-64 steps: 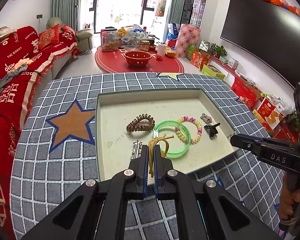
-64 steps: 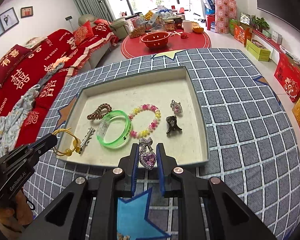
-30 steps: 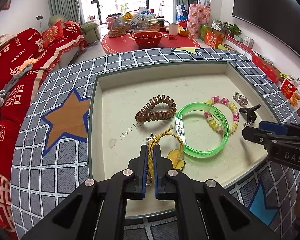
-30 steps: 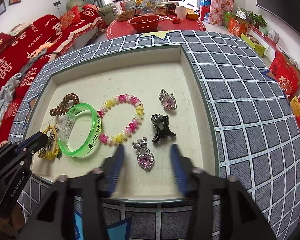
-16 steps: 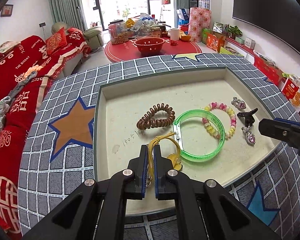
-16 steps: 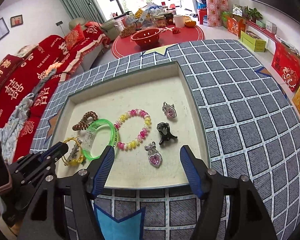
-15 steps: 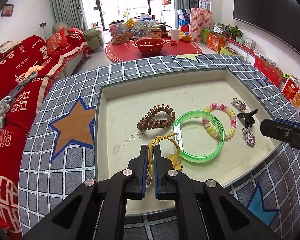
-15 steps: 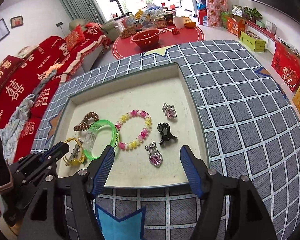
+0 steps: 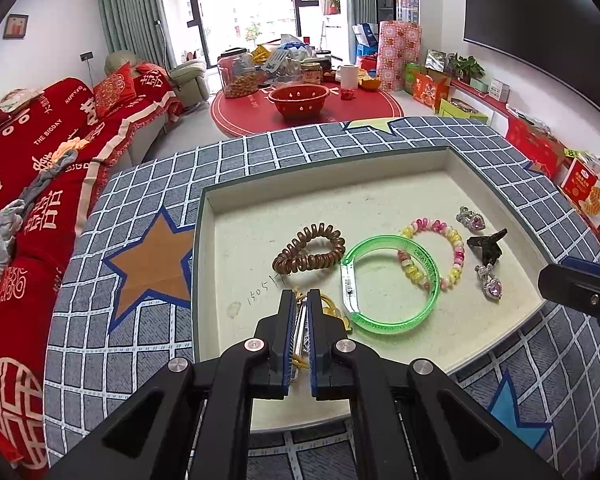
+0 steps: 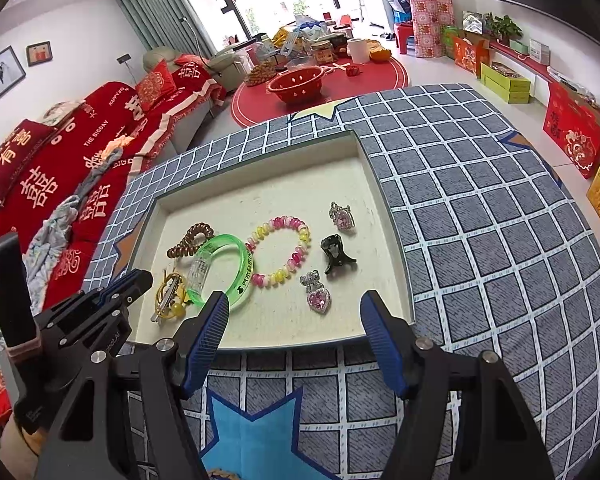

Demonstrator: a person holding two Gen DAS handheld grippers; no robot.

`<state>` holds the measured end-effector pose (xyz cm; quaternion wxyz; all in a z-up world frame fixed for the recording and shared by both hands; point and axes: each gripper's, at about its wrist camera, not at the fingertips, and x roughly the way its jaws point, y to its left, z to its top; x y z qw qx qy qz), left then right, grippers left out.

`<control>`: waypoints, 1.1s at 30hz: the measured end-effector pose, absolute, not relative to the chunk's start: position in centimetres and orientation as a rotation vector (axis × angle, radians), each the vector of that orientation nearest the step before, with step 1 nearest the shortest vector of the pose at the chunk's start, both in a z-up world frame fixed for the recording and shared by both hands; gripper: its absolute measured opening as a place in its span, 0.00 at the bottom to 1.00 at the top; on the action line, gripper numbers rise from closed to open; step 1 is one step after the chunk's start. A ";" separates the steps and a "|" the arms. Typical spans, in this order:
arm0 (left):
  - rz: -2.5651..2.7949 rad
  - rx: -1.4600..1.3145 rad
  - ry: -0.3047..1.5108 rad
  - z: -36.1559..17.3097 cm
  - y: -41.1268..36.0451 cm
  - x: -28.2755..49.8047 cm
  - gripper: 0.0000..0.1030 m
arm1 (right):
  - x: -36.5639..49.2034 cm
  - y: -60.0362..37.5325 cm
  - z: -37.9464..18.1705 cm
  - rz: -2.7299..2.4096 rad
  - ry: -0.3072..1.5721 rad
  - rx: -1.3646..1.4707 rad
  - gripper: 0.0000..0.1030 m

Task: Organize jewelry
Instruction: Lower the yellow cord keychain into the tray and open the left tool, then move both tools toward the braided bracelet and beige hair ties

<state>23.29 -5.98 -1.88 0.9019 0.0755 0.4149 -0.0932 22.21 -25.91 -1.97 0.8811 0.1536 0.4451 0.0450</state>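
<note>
A shallow cream tray on the checked table holds the jewelry: a brown coil hair tie, a green bangle, a pink and yellow bead bracelet, a black claw clip, and two pink heart pendants. My left gripper has its jaws a narrow gap apart, with a yellow hair tie and a silver clip between them, lying on the tray. My right gripper is open and empty, over the tray's near edge.
The checked cloth with star patches covers the table around the tray. A red sofa stands to the left. A round red rug with a red bowl and jars lies beyond. Boxes line the right wall.
My left gripper has lowered the yellow hair tie onto the tray and eased its jaws apart. My right gripper, which let go of the heart pendant a second ago, has drawn back.
</note>
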 end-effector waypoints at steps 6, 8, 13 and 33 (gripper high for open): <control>-0.206 0.133 0.858 -1.5 -5.9 23.1 0.18 | 21.3 -26.0 -1.8 0.099 0.927 0.326 0.70; -0.206 0.134 0.853 -1.3 -5.9 23.0 0.18 | 21.0 -26.1 -1.7 0.100 0.924 0.329 0.71; -0.204 0.129 0.840 -0.7 -5.9 22.8 0.18 | 20.3 -26.1 -1.3 0.101 0.911 0.329 0.74; -0.194 0.127 0.733 1.2 -4.0 23.5 1.00 | 16.6 -26.8 -0.6 0.124 0.867 0.396 1.00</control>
